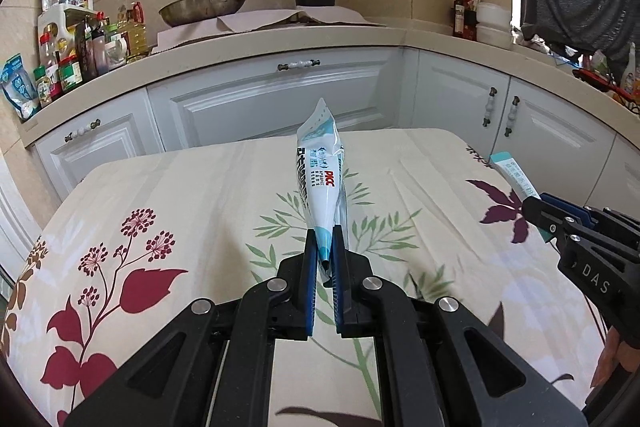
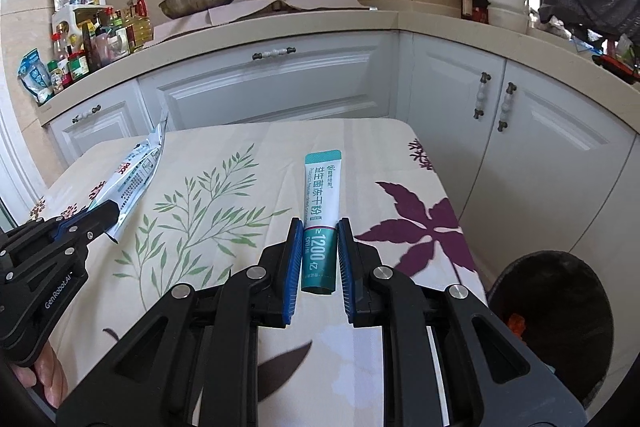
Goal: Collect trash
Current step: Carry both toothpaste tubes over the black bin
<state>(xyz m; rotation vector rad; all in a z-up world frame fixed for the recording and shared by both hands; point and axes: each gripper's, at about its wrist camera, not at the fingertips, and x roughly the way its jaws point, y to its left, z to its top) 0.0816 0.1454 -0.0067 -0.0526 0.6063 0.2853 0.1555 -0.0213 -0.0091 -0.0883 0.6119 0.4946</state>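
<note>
Black bin [image 2: 560, 327] flanks the table's [image 2: 240, 163] right edge; cabinets [image 2: 280, 83] stand beyond

Both wrist views low, facing cabinets, sharing tablecloth [image 1: 192, 187]

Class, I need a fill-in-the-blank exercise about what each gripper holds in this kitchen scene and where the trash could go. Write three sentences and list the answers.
1. The left gripper is shut on a white and blue ____ printed with red letters.
2. The teal sachet sits between the fingers of the ____ gripper.
3. The dark bin stands beside the table's ____ edge.

Answers: wrapper; right; right
</note>
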